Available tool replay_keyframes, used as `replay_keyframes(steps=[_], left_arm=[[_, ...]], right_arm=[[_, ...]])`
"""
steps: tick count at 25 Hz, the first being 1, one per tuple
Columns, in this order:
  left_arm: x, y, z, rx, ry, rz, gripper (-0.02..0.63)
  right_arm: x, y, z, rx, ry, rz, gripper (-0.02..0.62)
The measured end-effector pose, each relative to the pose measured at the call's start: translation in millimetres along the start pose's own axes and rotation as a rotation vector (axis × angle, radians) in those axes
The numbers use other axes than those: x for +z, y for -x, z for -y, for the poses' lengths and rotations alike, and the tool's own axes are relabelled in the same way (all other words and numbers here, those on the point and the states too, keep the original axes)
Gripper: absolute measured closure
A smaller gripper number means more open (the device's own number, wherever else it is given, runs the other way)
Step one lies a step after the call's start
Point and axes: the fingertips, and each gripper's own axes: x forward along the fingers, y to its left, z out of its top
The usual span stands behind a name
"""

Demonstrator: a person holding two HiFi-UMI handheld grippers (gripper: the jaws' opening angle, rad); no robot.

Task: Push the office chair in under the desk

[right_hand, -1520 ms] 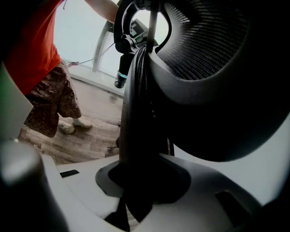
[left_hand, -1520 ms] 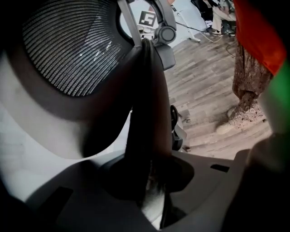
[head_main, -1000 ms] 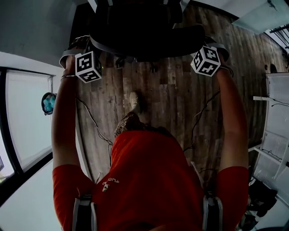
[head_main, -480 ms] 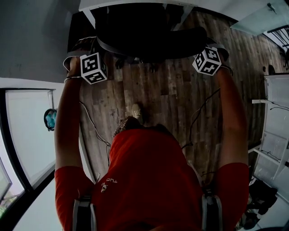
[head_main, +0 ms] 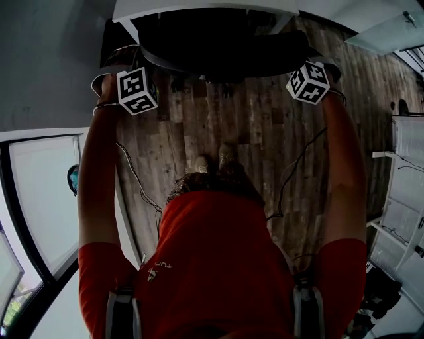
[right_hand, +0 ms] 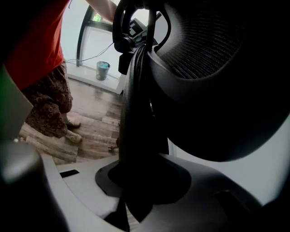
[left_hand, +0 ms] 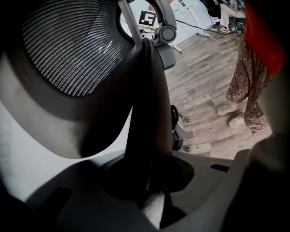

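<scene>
The black office chair (head_main: 218, 46) stands at the top of the head view, its front part hidden under the white desk (head_main: 199, 8). My left gripper (head_main: 132, 71) is at the left side of the backrest and my right gripper (head_main: 310, 71) at the right side. In the left gripper view the mesh backrest (left_hand: 68, 54) fills the upper left, and the left gripper (left_hand: 149, 181) is shut on the dark backrest edge (left_hand: 147, 113). In the right gripper view the right gripper (right_hand: 136, 181) is likewise shut on the opposite backrest edge (right_hand: 138, 113).
Wooden plank floor (head_main: 265, 145) lies below, with the person's feet (head_main: 212, 162) on it and cables (head_main: 139, 185) trailing. A white shelf unit (head_main: 404, 172) stands at the right, a glass panel (head_main: 40, 192) at the left, a blue cup (right_hand: 103, 70) near it.
The chair has slid away from me and further under the desk, whose white top now shows more. Both grippers moved forward with it, and the person's feet stepped forward.
</scene>
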Motion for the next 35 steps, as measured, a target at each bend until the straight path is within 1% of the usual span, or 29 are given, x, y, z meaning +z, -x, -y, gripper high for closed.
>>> replay_keyframes(steps=[6,14,28,32,35], left_arm=[[0,-32,-27,-0.005,0.014,-0.025,0.499],[-9,-70,-63,-0.011,0.029,-0.061,0.499],[-19,-124,-114,-0.01,0.032,-0.056,0.499],[-9,-127,-120,0.011,0.031,-0.037,0.499],[-5,-128,-120,0.021,0.042,-0.043,0.497]], right_arm=[[-29,-33,24,0.033,0.011,-0.008,0.486],[-34,-62,70,0.037,0.022,0.011,0.486],[-47,-104,131,0.036,0.017,0.003,0.486],[-61,-109,139,0.042,0.031,0.009,0.486],[-67,-111,140,0.042,0.045,0.018,0.486]])
